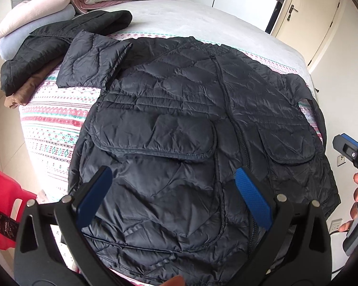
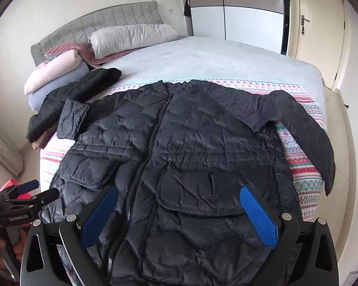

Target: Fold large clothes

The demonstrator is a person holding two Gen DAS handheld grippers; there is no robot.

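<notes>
A large dark quilted jacket [image 1: 191, 124] lies front up and zipped on the patterned blanket, hem toward me; it also shows in the right wrist view [image 2: 198, 147]. Its left sleeve [image 1: 93, 59] is folded near the shoulder. Its right sleeve [image 2: 307, 133] hangs off the bed's right edge. My left gripper [image 1: 173, 174] is open and empty above the jacket's lower left half, near the left pocket flap [image 1: 155, 133]. My right gripper [image 2: 179, 193] is open and empty above the lower right half, over the right pocket [image 2: 202, 190]. The left gripper also shows in the right wrist view [image 2: 38, 190].
A patterned blanket [image 1: 50, 124] covers the near bed. A pile of dark and brown clothes [image 1: 35, 54] lies at the left edge. Pillows and folded bedding [image 2: 131, 37] sit by the headboard. A red object [image 1: 2, 205] stands at the lower left. A door [image 1: 307, 7] is at the right.
</notes>
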